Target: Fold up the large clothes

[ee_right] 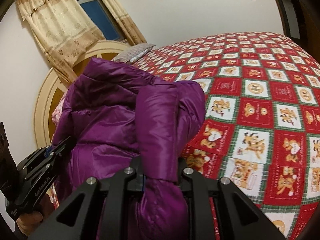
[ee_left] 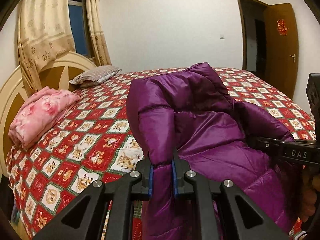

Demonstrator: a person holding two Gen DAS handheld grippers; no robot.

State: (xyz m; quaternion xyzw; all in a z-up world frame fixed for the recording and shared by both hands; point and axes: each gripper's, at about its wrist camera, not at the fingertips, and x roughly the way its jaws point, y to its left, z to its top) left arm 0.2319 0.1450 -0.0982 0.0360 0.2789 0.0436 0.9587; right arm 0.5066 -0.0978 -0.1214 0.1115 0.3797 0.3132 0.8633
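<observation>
A shiny purple quilted down jacket (ee_left: 200, 124) hangs lifted above the bed, held by both grippers. My left gripper (ee_left: 163, 172) is shut on a fold of the jacket's edge, clamped between its blue pads. My right gripper (ee_right: 160, 172) is shut on another thick fold of the jacket (ee_right: 124, 120). The right gripper's body shows at the right edge of the left wrist view (ee_left: 280, 150), and the left gripper shows at the lower left of the right wrist view (ee_right: 50, 156). The jacket's lower part hangs down out of sight.
The bed (ee_left: 90, 132) has a red, white and green checked cover with bear prints, also in the right wrist view (ee_right: 260, 110). A folded pink blanket (ee_left: 40, 114) and a grey pillow (ee_left: 96, 76) lie near the headboard (ee_left: 12, 92). Curtains (ee_left: 46, 30) and an open wooden door (ee_left: 280, 46) stand behind.
</observation>
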